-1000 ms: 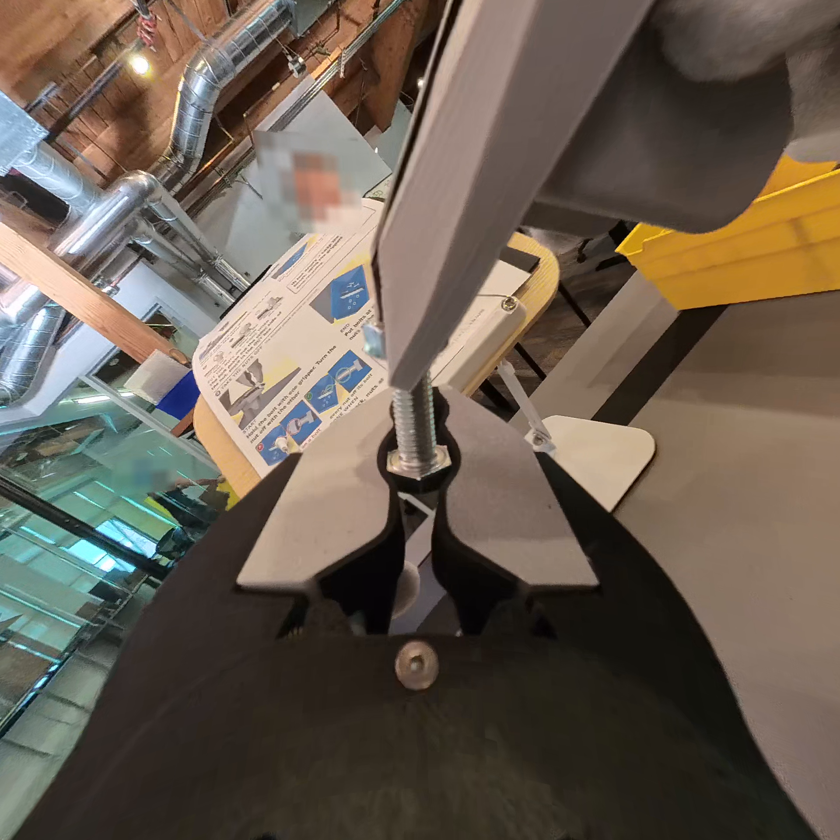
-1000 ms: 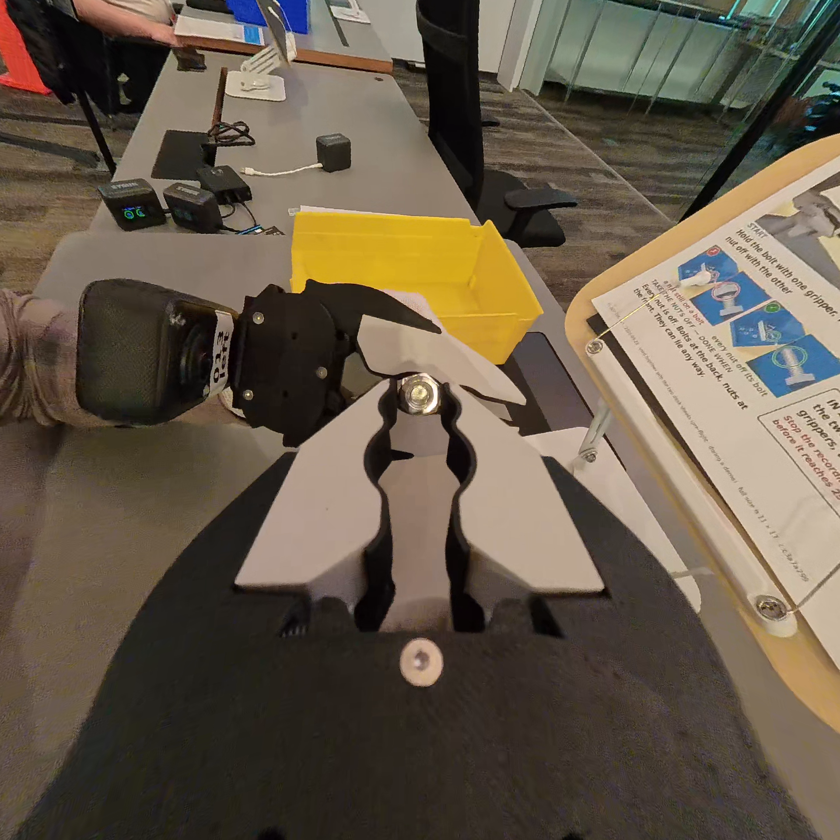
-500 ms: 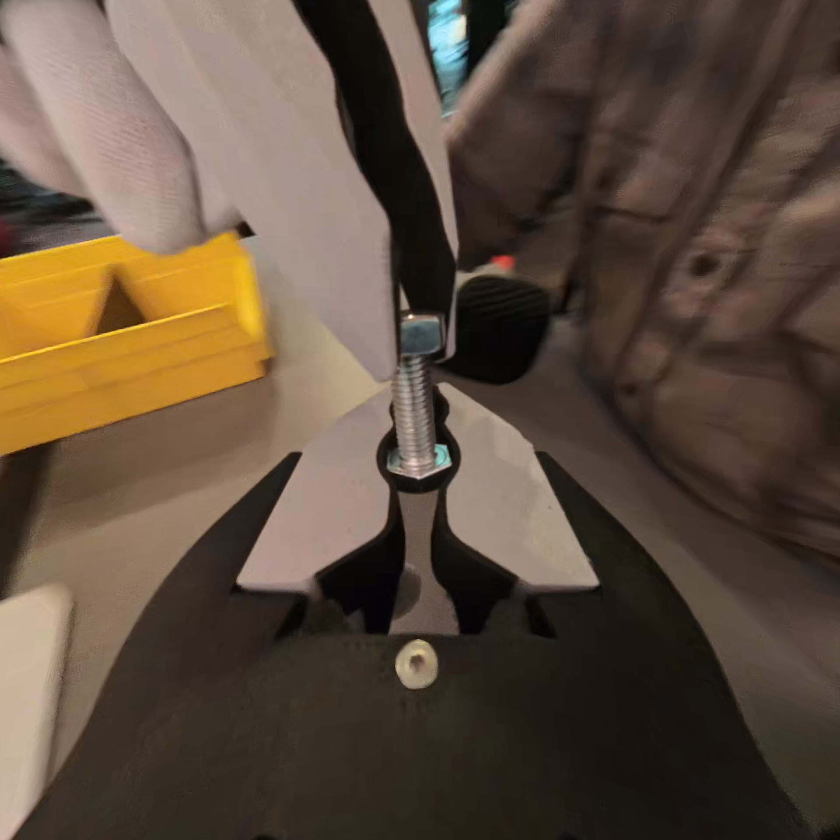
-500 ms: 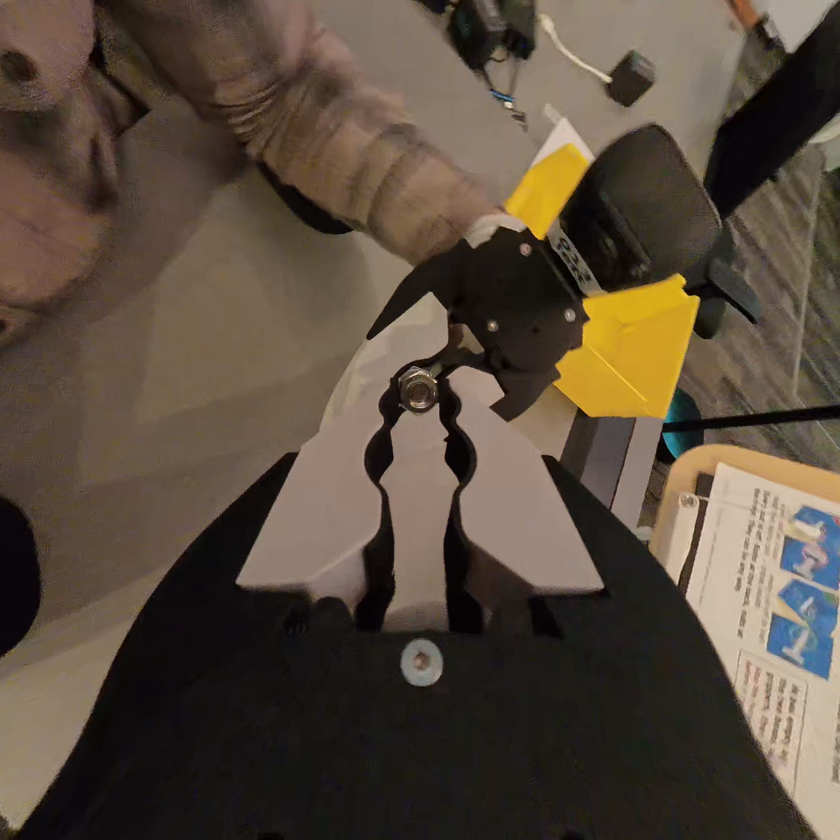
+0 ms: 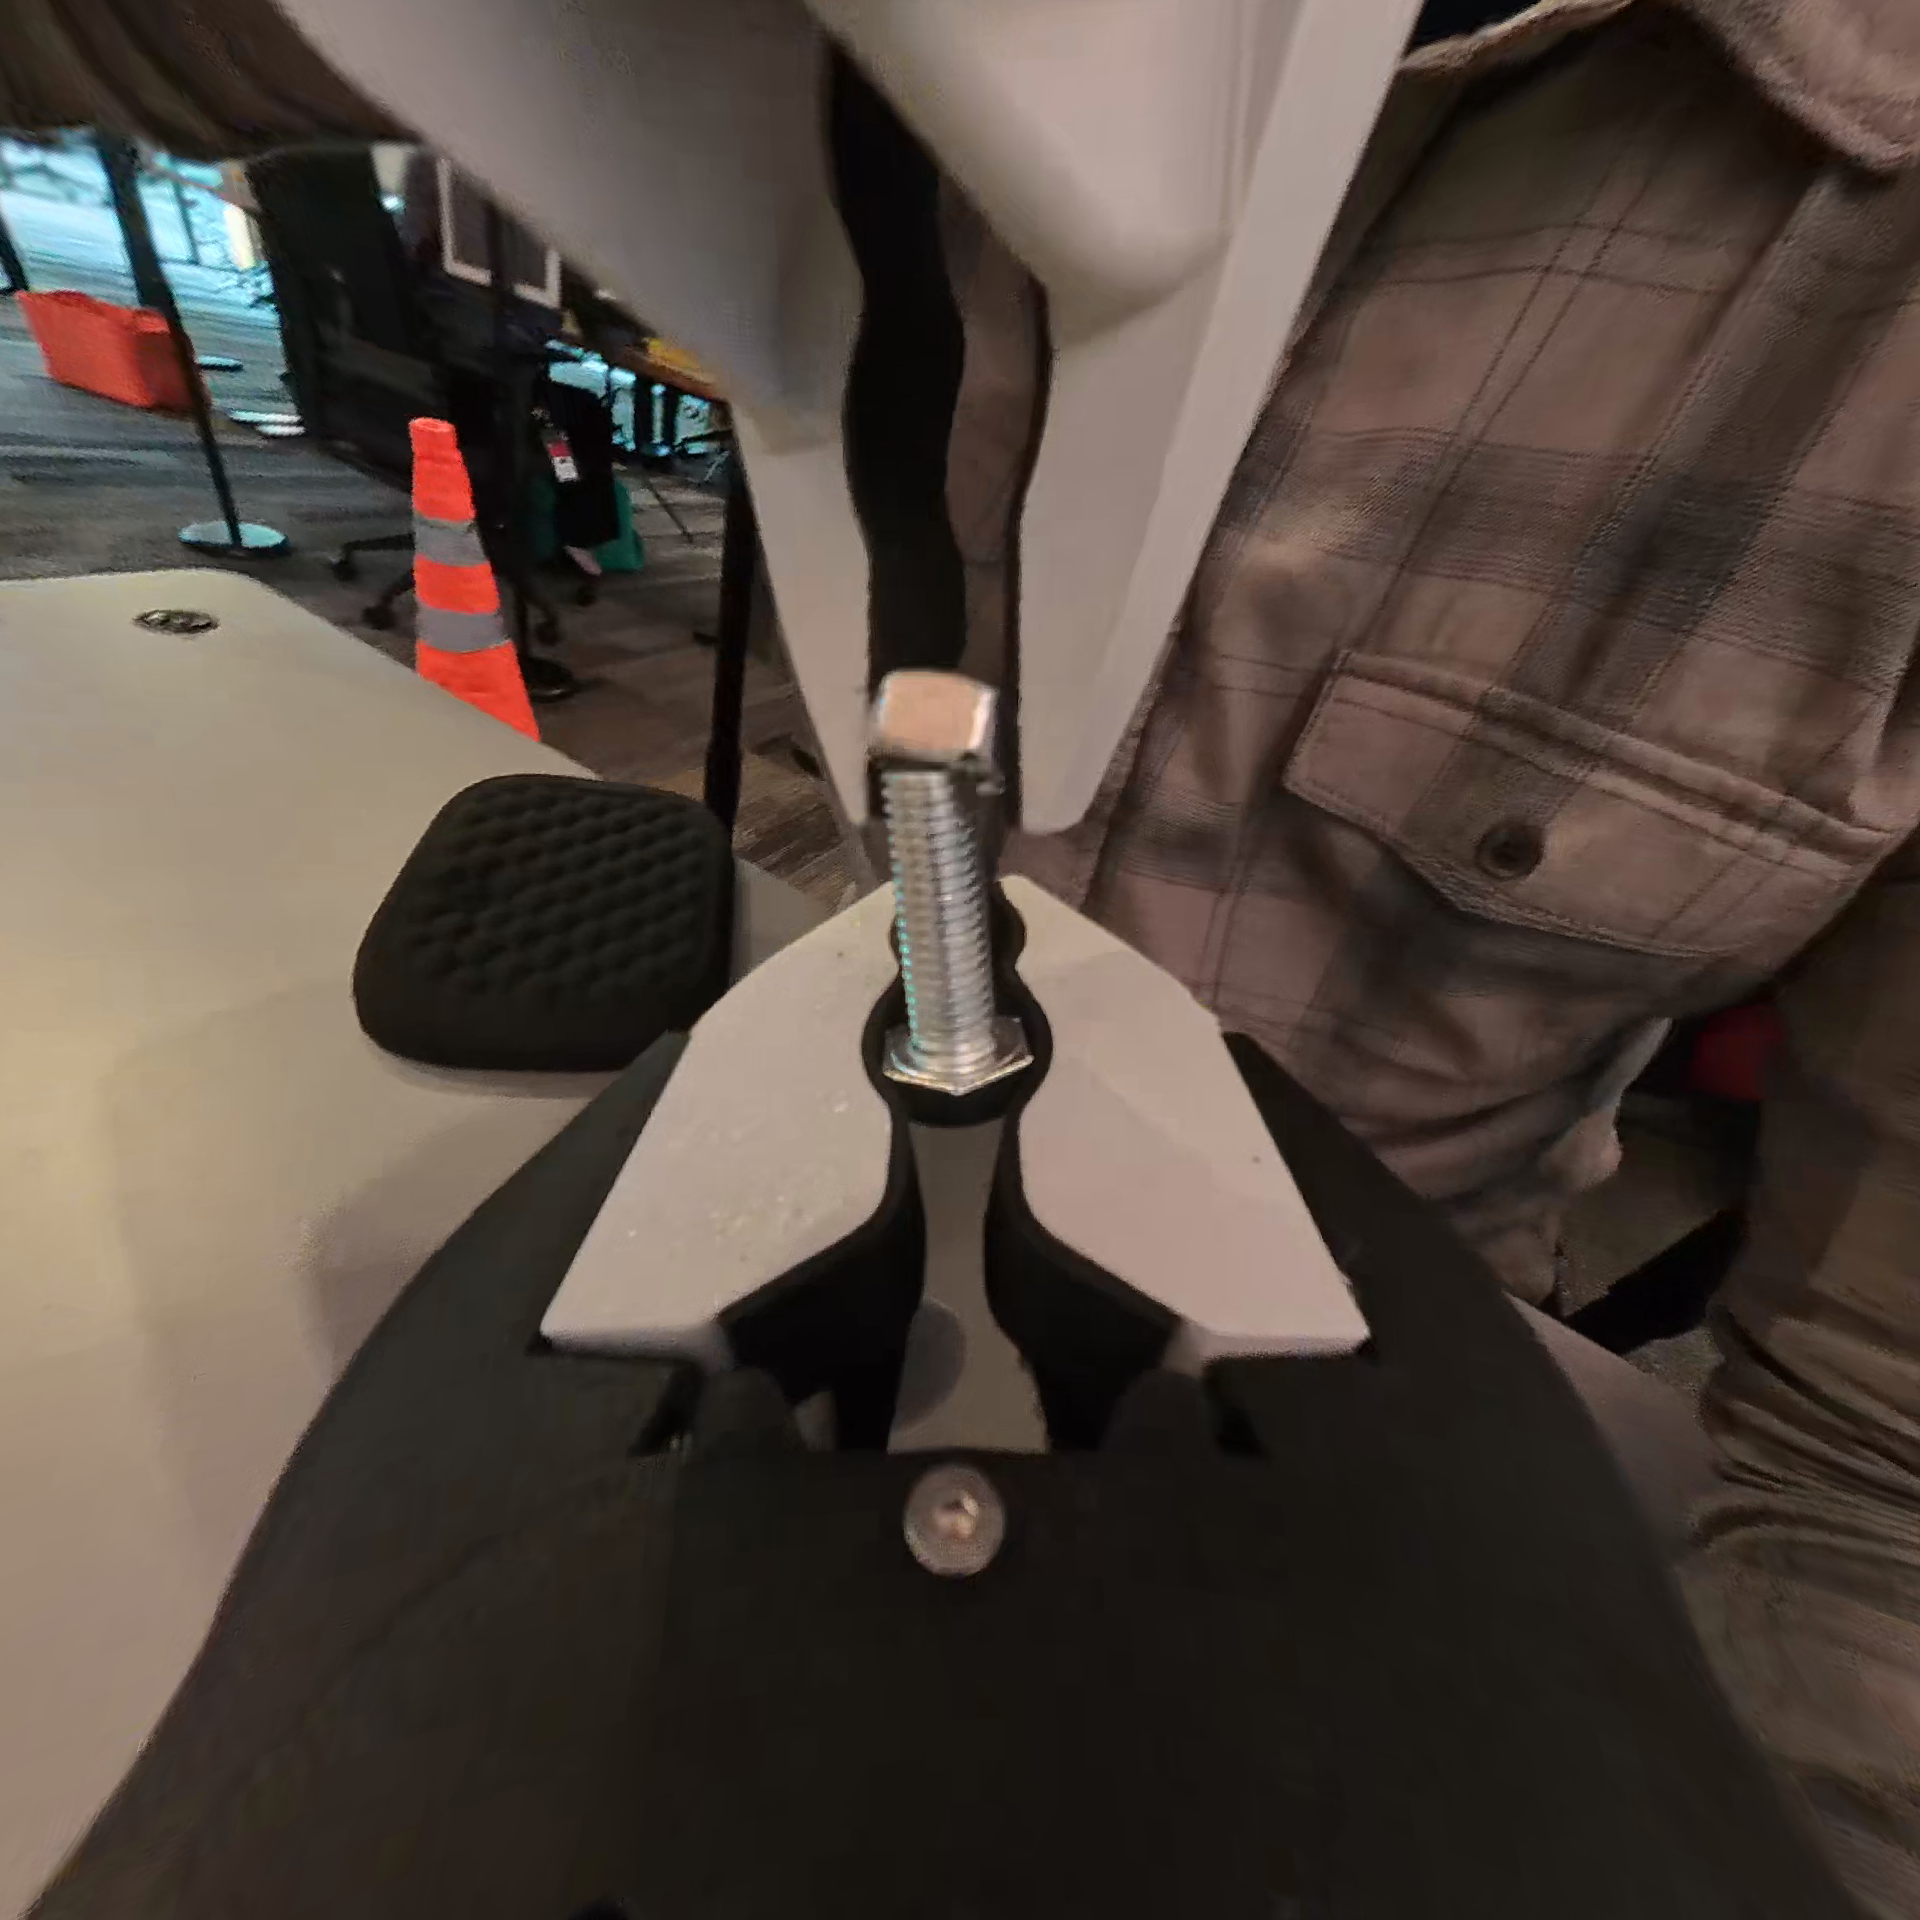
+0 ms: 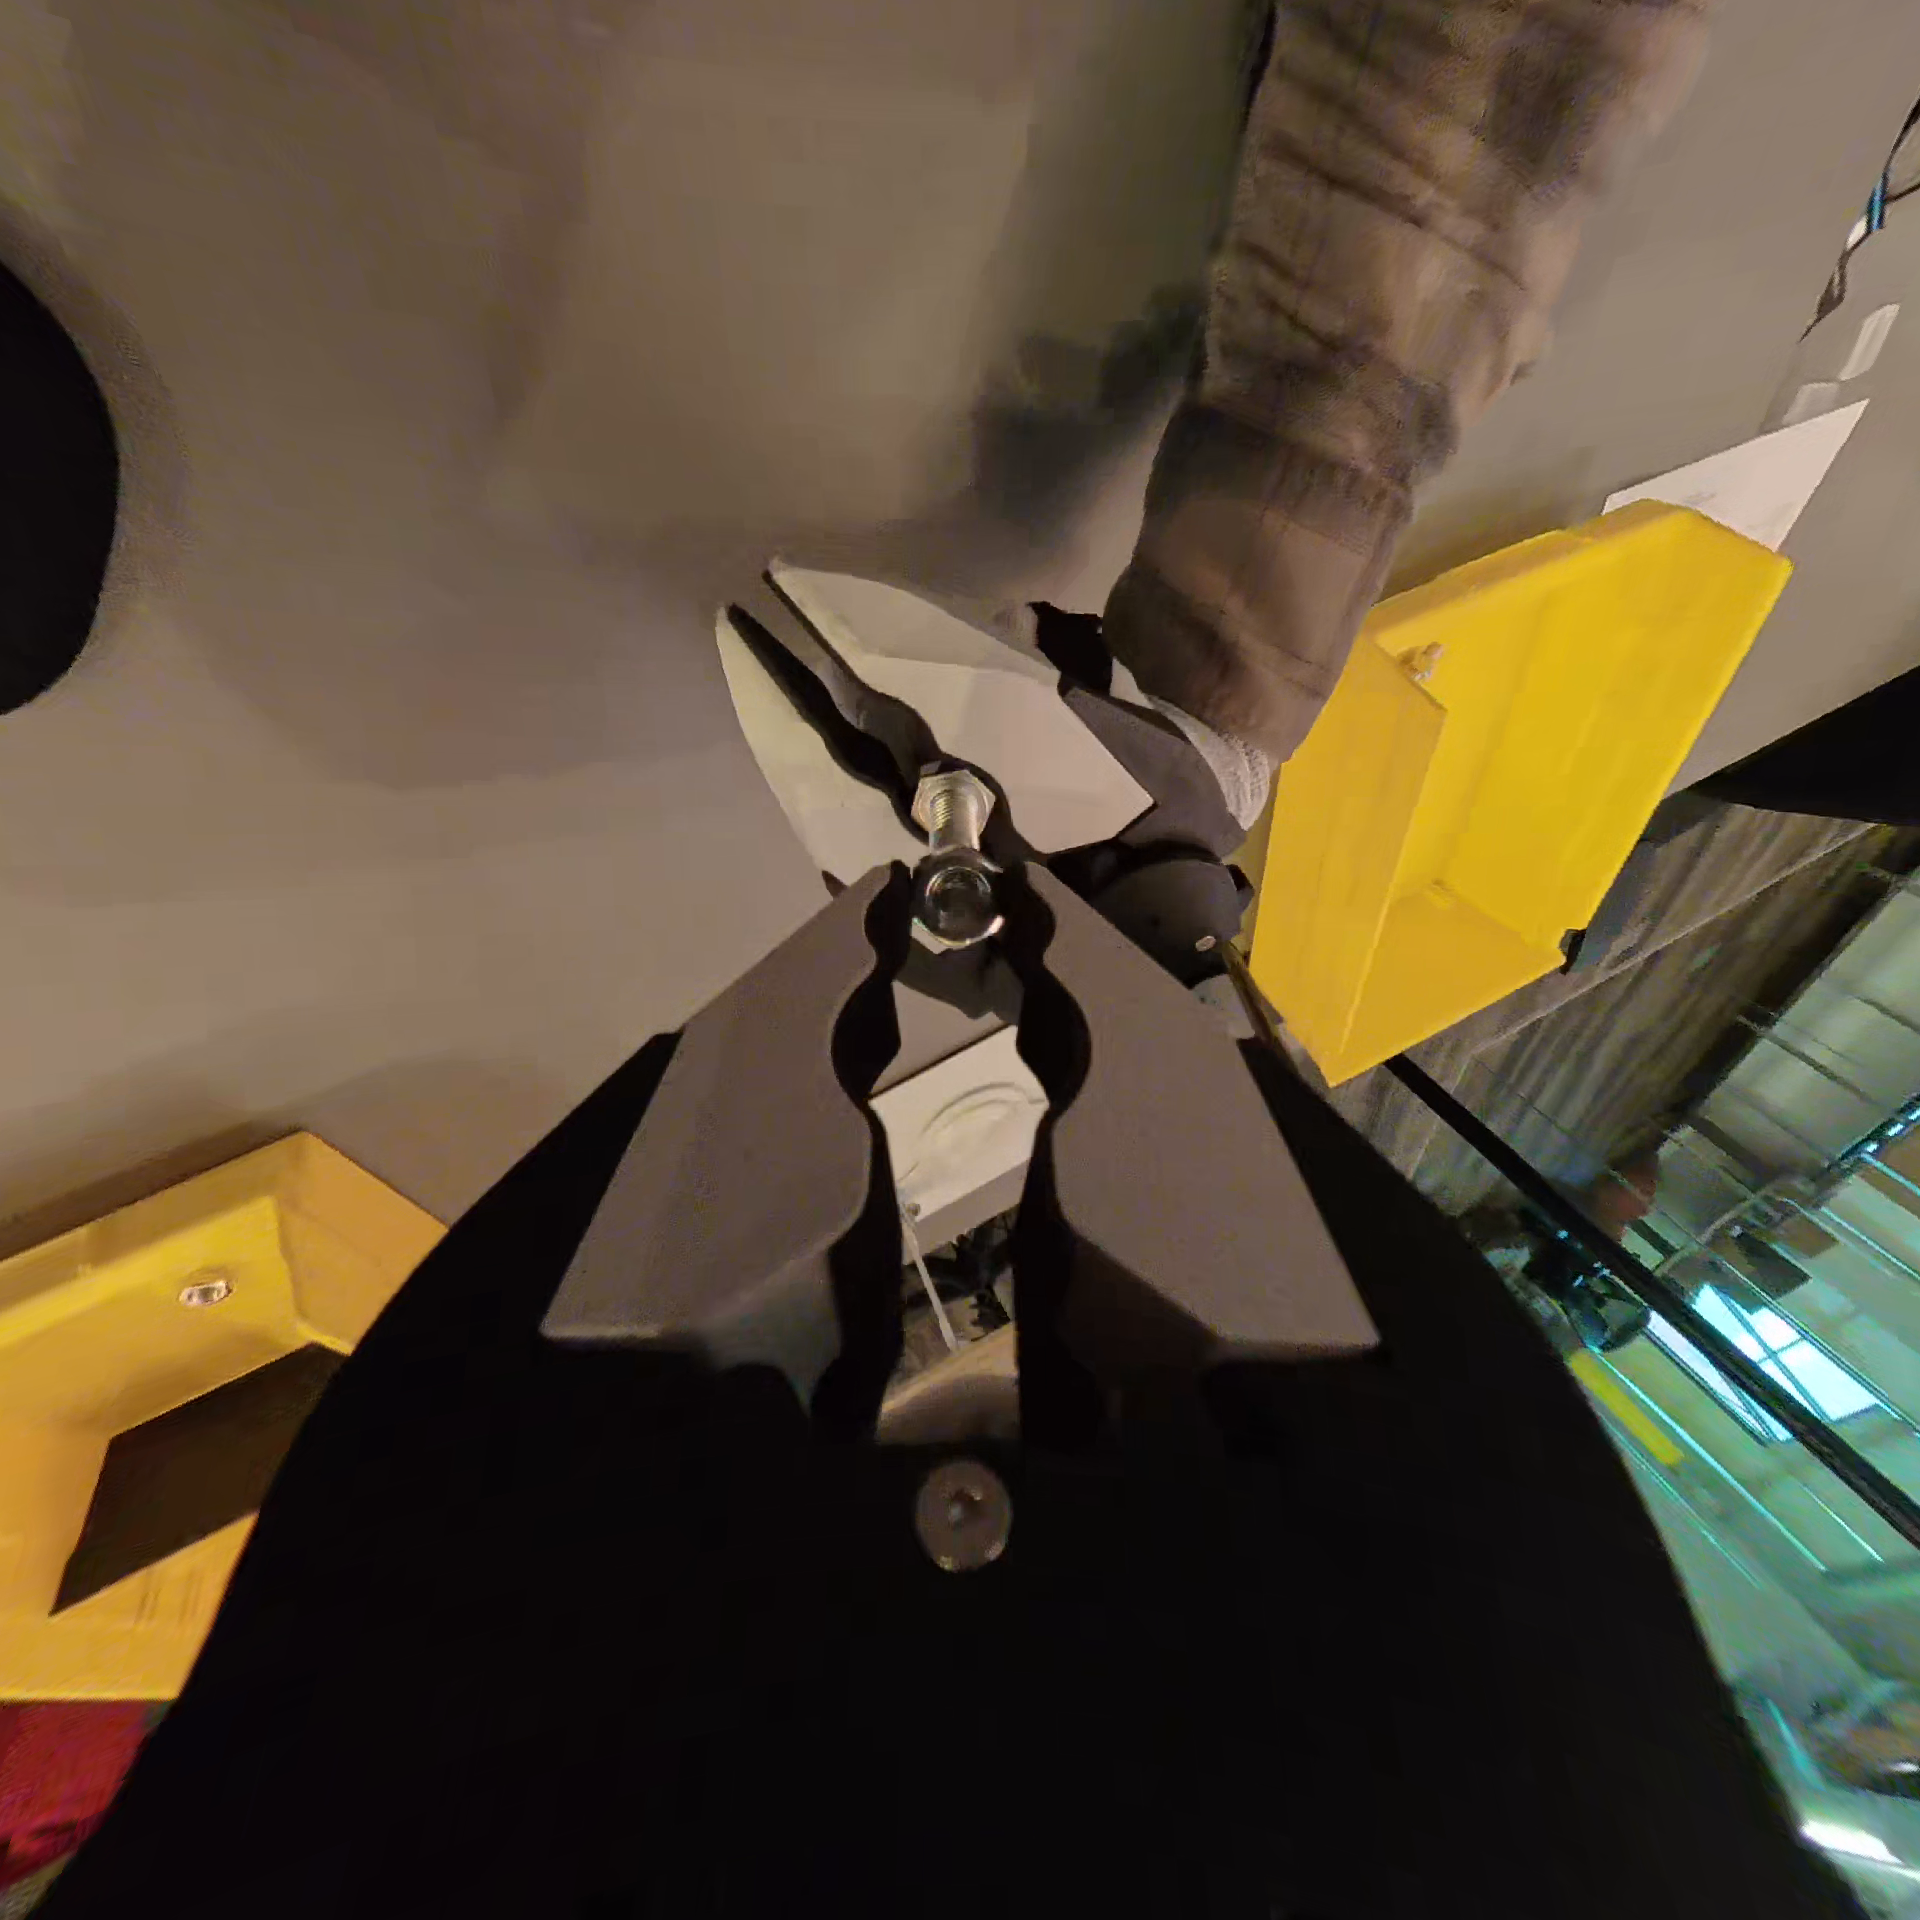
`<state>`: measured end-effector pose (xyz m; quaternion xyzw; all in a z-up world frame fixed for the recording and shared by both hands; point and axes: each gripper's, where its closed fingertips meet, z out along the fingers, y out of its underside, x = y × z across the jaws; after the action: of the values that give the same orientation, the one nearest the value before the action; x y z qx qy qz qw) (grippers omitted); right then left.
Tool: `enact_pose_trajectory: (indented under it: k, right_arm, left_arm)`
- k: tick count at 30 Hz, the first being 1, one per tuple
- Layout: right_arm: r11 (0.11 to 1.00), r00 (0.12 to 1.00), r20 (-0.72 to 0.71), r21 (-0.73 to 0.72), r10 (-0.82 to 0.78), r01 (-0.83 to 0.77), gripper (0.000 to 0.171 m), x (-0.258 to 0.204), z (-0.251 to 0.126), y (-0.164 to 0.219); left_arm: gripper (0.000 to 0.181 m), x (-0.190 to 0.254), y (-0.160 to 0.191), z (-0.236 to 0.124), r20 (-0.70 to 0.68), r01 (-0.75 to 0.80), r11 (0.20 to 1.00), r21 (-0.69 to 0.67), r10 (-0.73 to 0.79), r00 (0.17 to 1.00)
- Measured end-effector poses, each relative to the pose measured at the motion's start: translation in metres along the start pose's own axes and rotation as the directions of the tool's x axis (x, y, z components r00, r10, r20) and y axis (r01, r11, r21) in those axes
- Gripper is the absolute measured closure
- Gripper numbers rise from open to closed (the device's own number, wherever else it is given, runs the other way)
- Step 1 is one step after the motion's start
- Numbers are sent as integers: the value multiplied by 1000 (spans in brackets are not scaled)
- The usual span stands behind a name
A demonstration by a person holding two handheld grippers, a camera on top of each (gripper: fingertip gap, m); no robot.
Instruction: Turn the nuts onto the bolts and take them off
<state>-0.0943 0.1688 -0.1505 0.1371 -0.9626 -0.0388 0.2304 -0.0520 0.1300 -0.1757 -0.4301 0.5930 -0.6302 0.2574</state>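
gripping the nut (image 5: pixel 956 1062) in the notch of your left gripper (image 5: pixel 956 997), you are keeping its fingers pinched narrow around the hex, while your right gripper (image 6: pixel 951 914) is clamping the head of the bolt (image 5: pixel 940 883) from the far end, its fingers drawn in just as tight. the bolt is hanging in the air between the two tools, above the grey table (image 5: pixel 156 935) and close to your plaid shirt (image 5: pixel 1507 644), with the nut sitting at the very end of the thread, far from the head. judging by that, you are working right at the point where the nut is either only just catching or about to come free, and that is where things are likely to go wrong. if you are tilting one wrist against the other, the thread is probably going to bind or cross. if the nut is leaving the last turn while your left fingers are easing, it is likely dropping to the table and rolling, perhaps off the edge rather than into a yellow bin (image 6: pixel 1507 769). the right hold is taking only the bolt head, so a hard twist is risking a slip across the flats. the wrists are already twisted far round, the table showing overhead in the right wrist view, so you may be running out of turn and needing to regrip, and each regrip is a moment when one piece is being held by one tool alone.
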Motion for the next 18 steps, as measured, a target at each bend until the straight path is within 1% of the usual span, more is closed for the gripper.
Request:
enact_pose_trajectory:
  k: [2,4,6,8,10,12,13,14,15,16,18]
  right_arm:
    - [998,998,-32,12,60,-60,154,4,-6,4]
    - [981,975,-116,58,189,-183,155,15,-20,16]
    - [944,922,-201,76,330,-322,155,20,-38,38]
    - [872,826,-295,67,481,-484,156,16,-60,73]
    - [754,681,-382,68,625,-654,156,-3,-86,119]
    - [584,515,-408,58,754,-810,155,-43,-103,166]
    - [497,433,-432,41,791,-867,155,-67,-108,190]
    - [398,355,-418,18,836,-917,155,-95,-106,209]
    - [304,282,-372,-1,884,-953,155,-124,-97,221]
    - [232,220,-355,-12,908,-973,155,-148,-87,234]
    - [64,77,-273,-58,959,-996,155,-196,-55,244]
  left_arm:
    - [172,-9,4,-8,77,4,1000,-24,-2,997]
    - [172,-14,-4,-24,137,-7,999,34,3,991]
    - [172,-25,-13,-42,245,-36,995,88,14,969]
    - [172,-36,-19,-64,364,-67,991,119,19,931]
    - [171,-44,-23,-81,462,-93,988,124,25,886]
    - [171,-51,-29,-97,549,-125,983,134,31,835]
    - [172,-52,-31,-101,566,-134,981,142,31,824]
    - [171,-54,-33,-105,593,-150,979,140,38,804]
    - [171,-58,-34,-109,626,-158,978,133,41,778]
    - [171,-61,-34,-112,648,-160,980,122,43,760]
    - [172,-68,-33,-115,694,-173,980,99,56,717]
